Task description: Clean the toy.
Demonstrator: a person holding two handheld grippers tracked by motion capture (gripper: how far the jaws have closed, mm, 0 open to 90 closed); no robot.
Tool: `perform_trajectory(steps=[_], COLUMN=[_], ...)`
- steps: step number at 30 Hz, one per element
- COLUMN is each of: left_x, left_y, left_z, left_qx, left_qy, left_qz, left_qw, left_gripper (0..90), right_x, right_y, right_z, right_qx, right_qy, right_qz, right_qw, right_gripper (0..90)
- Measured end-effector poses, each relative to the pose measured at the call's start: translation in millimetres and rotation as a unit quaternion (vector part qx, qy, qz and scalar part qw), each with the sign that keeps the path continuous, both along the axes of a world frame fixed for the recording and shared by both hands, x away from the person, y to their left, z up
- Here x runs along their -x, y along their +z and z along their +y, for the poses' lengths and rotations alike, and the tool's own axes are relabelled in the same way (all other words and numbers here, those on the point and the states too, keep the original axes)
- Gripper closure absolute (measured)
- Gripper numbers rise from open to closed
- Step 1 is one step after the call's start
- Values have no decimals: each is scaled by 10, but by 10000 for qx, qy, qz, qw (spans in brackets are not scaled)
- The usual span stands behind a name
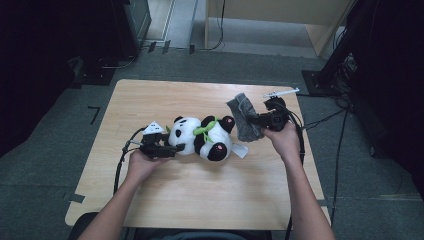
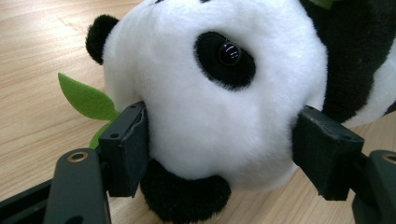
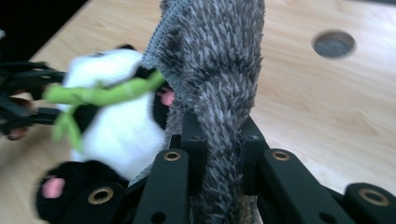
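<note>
High view: left claw [image 1: 172, 148] clamps panda [image 1: 202, 137] head; right claw [image 1: 255, 120] pinches grey cloth [image 1: 243, 117].

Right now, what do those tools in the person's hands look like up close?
Each is a black two-jaw gripper, left and right. The jaws are flat black bars with brass-coloured rivets, ending in blocky black pads. The left carries a grey three-cornered plate on top. A black cable trails from each. The forearms are bare; no sleeves show.

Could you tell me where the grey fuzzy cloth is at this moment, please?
In the high view, the grey cloth hangs pinched in the right claw, at the table's right side just beyond the panda's feet.
</note>
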State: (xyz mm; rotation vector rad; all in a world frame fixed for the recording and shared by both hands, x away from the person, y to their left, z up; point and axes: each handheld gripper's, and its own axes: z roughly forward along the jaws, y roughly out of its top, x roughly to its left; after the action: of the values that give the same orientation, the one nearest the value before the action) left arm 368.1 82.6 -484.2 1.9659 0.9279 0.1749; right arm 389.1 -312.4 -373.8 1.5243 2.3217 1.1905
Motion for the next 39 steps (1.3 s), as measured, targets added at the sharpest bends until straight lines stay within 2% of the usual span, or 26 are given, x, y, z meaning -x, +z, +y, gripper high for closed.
perform_trajectory(steps=[4,7,10,13,17,21,26,28,39], left_x=[-1,-2,-6,-4,-1,2,11,8,4], left_y=[4,4,6,5,3,5,20,22,31], left_z=[1,-1,1,1,-3,-11,-28,-28,-25], left_qx=[11,35,47,28,14,-28,-131,-148,-158], left_qy=[10,31,42,28,28,44,52,46,71], left_qz=[7,23,35,28,21,17,33,43,79], left_qw=[10000,10000,10000,10000,10000,10000,9999,9999,9998], left_gripper=[254,253,254,255,255,261,303,315,340], right_x=[52,57,34,-5,-52,-81,-41,-25,44], right_y=[130,159,103,-8,-142,-254,-356,-382,-452], right_z=[197,392,579,737,874,913,856,829,681], right_qx=[-60,-41,25,176,286,312,236,159,154], right_qy=[300,557,759,961,1094,1122,1088,1086,1009], right_qz=[-193,-285,-263,-130,37,132,24,23,20], right_qw=[9993,9980,9968,9951,9936,9931,9938,9940,9948], right_gripper=[790,789,789,788,788,782,781,782,783])
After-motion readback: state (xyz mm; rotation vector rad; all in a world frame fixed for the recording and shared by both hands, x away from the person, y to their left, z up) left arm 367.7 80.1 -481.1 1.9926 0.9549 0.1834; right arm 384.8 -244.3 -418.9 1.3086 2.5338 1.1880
